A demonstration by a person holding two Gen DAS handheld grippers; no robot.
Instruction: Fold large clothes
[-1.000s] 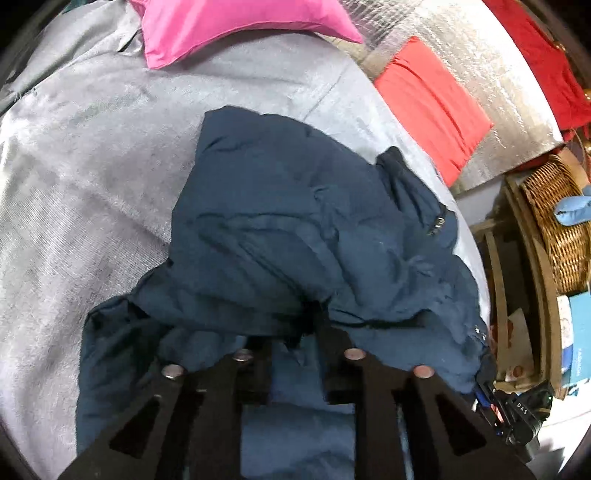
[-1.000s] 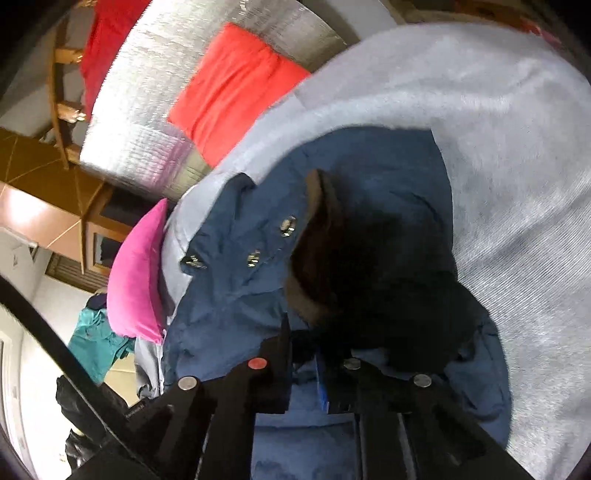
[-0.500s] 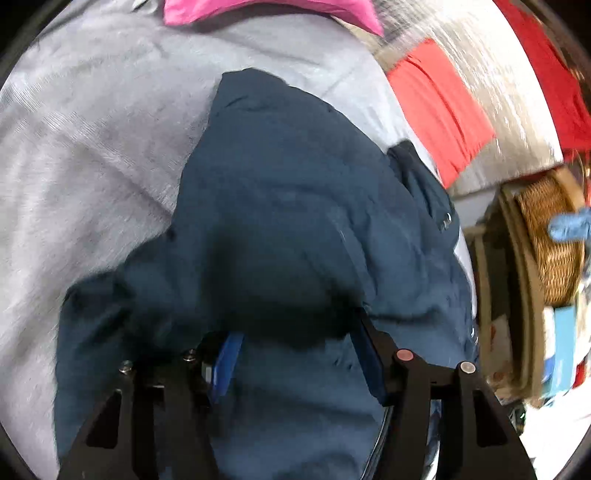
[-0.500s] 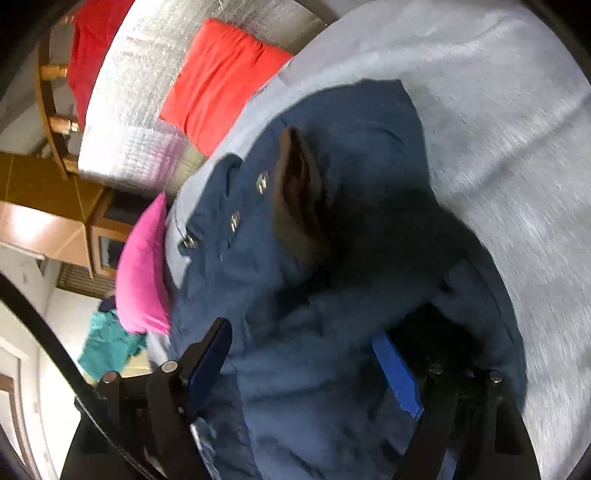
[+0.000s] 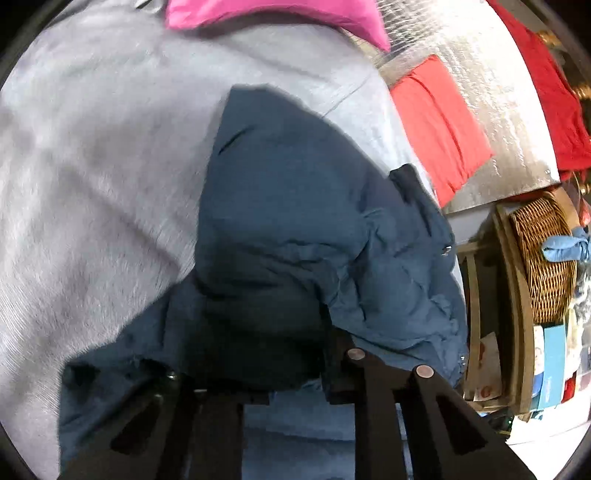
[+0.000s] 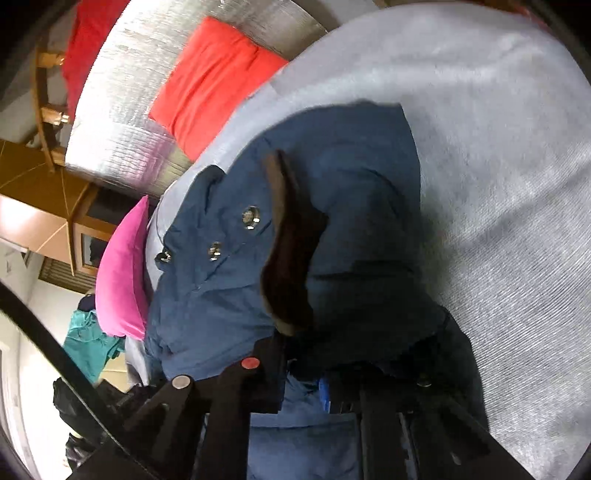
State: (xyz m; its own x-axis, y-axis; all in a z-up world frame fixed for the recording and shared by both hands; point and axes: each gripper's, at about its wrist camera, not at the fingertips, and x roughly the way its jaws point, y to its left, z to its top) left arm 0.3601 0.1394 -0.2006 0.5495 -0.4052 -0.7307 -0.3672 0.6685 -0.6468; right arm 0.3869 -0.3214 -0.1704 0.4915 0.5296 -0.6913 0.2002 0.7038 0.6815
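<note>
A dark blue padded jacket (image 5: 295,221) lies crumpled on a grey bed cover (image 5: 92,166). It also shows in the right wrist view (image 6: 351,192), with metal snaps (image 6: 251,216) and a brown collar lining (image 6: 288,258). My left gripper (image 5: 288,373) has its fingers partly closed with a fold of the jacket bunched between them. My right gripper (image 6: 306,373) likewise has jacket cloth between its narrowed fingers. The fingertips of both are partly hidden by the cloth.
A pink pillow (image 5: 277,14) lies at the far end of the bed. A red cushion (image 5: 439,122) rests on a silver quilted mat (image 5: 498,74). A wicker basket (image 5: 543,258) stands on wooden shelving at the right. A teal garment (image 6: 88,339) lies beyond the bed.
Both grippers were shut a second ago, opened wide half a second ago, and have now closed in on folds of the jacket. The jacket has been pushed into a higher heap.
</note>
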